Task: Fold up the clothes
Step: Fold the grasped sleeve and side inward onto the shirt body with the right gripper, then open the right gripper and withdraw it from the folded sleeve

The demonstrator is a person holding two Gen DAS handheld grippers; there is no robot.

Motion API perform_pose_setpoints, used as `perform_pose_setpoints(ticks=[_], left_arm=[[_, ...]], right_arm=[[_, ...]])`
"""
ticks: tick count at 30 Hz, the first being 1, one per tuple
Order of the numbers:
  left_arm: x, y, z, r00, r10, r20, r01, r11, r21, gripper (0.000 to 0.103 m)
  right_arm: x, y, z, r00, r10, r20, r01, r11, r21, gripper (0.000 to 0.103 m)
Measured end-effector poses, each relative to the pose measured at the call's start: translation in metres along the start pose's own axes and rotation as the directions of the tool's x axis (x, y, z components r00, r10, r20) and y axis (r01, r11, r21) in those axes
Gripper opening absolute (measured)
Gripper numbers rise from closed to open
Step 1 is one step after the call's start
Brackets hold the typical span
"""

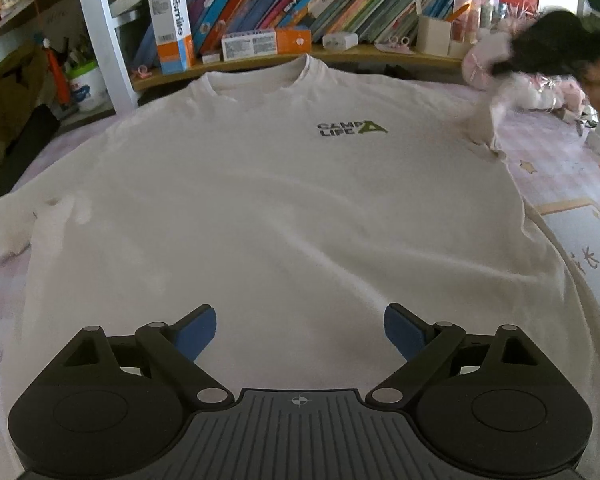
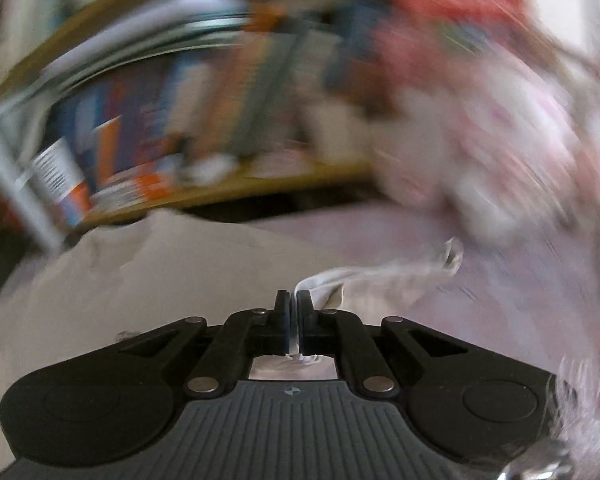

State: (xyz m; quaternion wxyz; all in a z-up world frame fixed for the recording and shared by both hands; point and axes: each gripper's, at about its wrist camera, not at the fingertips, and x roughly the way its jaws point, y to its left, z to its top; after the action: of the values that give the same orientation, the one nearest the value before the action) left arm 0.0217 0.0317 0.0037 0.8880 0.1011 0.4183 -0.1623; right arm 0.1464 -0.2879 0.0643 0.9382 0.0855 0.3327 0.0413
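Note:
A white T-shirt [image 1: 284,208] with a "CAMP LIFE" print [image 1: 352,128] lies face up and spread flat on a pink bedsheet [image 1: 556,168], collar toward the bookshelf. My left gripper [image 1: 300,328] hovers open over the shirt's lower middle, with nothing between its blue pads [image 1: 202,332]. The shirt's left sleeve [image 1: 16,224] lies flat at the bed's edge. At the far right, my right gripper [image 1: 498,70] is a dark blur that lifts the right sleeve [image 1: 486,120] off the bed. In the blurred right wrist view, the right gripper [image 2: 294,304] is shut on the sleeve's white hem [image 2: 380,276].
A wooden shelf [image 1: 340,54] packed with books runs behind the bed, with an orange and white box [image 1: 172,32] on it. Pink plush toys [image 1: 540,90] lie at the back right. A white post [image 1: 100,36] stands at the back left.

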Motion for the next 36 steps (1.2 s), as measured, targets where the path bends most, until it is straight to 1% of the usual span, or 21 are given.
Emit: perform_pose_setpoints(ticks=[2, 3, 4, 5, 6, 7, 9, 10, 12, 15, 18, 20, 24, 27, 28, 30, 31, 32, 33, 34, 36], left_arm=[[-0.002, 0.011, -0.003, 1.0, -0.001, 0.005, 0.001, 1.0, -0.006, 0.093], [-0.003, 0.017, -0.004, 1.0, -0.003, 0.005, 0.003, 1.0, -0.012, 0.093], [-0.004, 0.023, -0.006, 1.0, -0.002, 0.002, 0.002, 1.0, -0.018, 0.093], [-0.004, 0.029, -0.008, 1.0, -0.001, -0.002, 0.001, 1.0, -0.023, 0.093], [-0.005, 0.036, -0.01, 1.0, 0.001, -0.006, -0.001, 1.0, -0.029, 0.093], [-0.006, 0.042, -0.013, 1.0, 0.004, -0.008, -0.004, 0.999, -0.038, 0.093], [-0.007, 0.055, -0.018, 1.0, 0.007, -0.01, -0.008, 0.998, -0.064, 0.093], [-0.007, 0.061, -0.019, 1.0, 0.006, -0.015, -0.007, 0.997, -0.08, 0.093], [-0.004, 0.072, -0.022, 1.0, 0.004, -0.024, -0.006, 0.993, -0.116, 0.094], [-0.003, 0.084, -0.025, 1.0, 0.003, -0.023, -0.006, 0.986, -0.165, 0.094], [0.0, 0.089, -0.026, 1.0, -0.01, -0.019, 0.006, 0.981, -0.195, 0.094], [0.002, 0.089, -0.025, 1.0, -0.014, -0.022, 0.009, 0.98, -0.198, 0.094], [0.001, 0.081, -0.023, 1.0, -0.024, -0.011, 0.022, 0.983, -0.185, 0.094], [-0.003, 0.074, -0.023, 1.0, -0.025, 0.0, 0.025, 0.986, -0.166, 0.094], [-0.005, 0.072, -0.023, 1.0, -0.022, 0.003, 0.023, 0.987, -0.16, 0.094], [-0.008, 0.071, -0.024, 1.0, -0.019, 0.008, 0.02, 0.988, -0.155, 0.094], [-0.01, 0.071, -0.026, 1.0, -0.016, 0.008, 0.017, 0.987, -0.159, 0.094], [-0.011, 0.072, -0.028, 1.0, -0.014, 0.006, 0.014, 0.986, -0.165, 0.094], [-0.012, 0.073, -0.03, 1.0, -0.011, 0.003, 0.011, 0.985, -0.17, 0.094], [-0.013, 0.074, -0.032, 1.0, -0.008, 0.001, 0.008, 0.984, -0.176, 0.094], [-0.015, 0.076, -0.037, 1.0, -0.004, -0.005, 0.003, 0.981, -0.193, 0.094]], right_arm=[[0.012, 0.045, -0.004, 0.998, 0.062, -0.031, -0.065, 0.991, -0.118, 0.004], [0.018, 0.067, -0.009, 0.994, 0.098, -0.057, -0.106, 0.98, -0.168, 0.004], [0.028, 0.086, -0.016, 0.986, 0.133, -0.104, -0.151, 0.968, -0.2, 0.007], [0.037, 0.1, -0.026, 0.977, 0.157, -0.146, -0.186, 0.96, -0.212, 0.021], [0.04, 0.108, -0.034, 0.976, 0.152, -0.158, -0.184, 0.959, -0.214, 0.031], [0.043, 0.116, -0.042, 0.976, 0.144, -0.166, -0.178, 0.96, -0.215, 0.045], [0.035, 0.114, -0.055, 0.969, 0.192, -0.157, -0.218, 0.961, -0.17, 0.045], [0.031, 0.111, -0.06, 0.959, 0.229, -0.17, -0.253, 0.958, -0.137, 0.045], [0.022, 0.102, -0.068, 0.947, 0.257, -0.192, -0.279, 0.955, -0.102, 0.046], [0.008, 0.085, -0.078, 0.954, 0.214, -0.208, -0.243, 0.962, -0.123, 0.046], [-0.005, 0.067, -0.079, 0.968, 0.169, -0.184, -0.195, 0.972, -0.133, 0.045], [-0.005, 0.06, -0.076, 0.972, 0.156, -0.173, -0.179, 0.976, -0.126, 0.045], [0.01, 0.074, -0.069, 0.972, 0.174, -0.159, -0.197, 0.971, -0.138, 0.045], [0.034, 0.094, -0.067, 0.969, 0.174, -0.175, -0.203, 0.966, -0.16, 0.043], [0.043, 0.099, -0.066, 0.97, 0.159, -0.182, -0.189, 0.968, -0.167, 0.041], [0.057, 0.103, -0.068, 0.978, 0.093, -0.185, -0.126, 0.976, -0.178, 0.039], [0.063, 0.103, -0.068, 0.98, 0.058, -0.192, -0.093, 0.979, -0.179, 0.032], [0.069, 0.101, -0.069, 0.977, 0.05, -0.206, -0.086, 0.982, -0.169, 0.025], [0.069, 0.099, -0.07, 0.977, 0.056, -0.204, -0.089, 0.983, -0.158, 0.023], [0.067, 0.097, -0.069, 0.978, 0.07, -0.196, -0.099, 0.984, -0.146, 0.016], [0.054, 0.092, -0.067, 0.982, 0.123, -0.143, -0.137, 0.986, -0.093, 0.015]])
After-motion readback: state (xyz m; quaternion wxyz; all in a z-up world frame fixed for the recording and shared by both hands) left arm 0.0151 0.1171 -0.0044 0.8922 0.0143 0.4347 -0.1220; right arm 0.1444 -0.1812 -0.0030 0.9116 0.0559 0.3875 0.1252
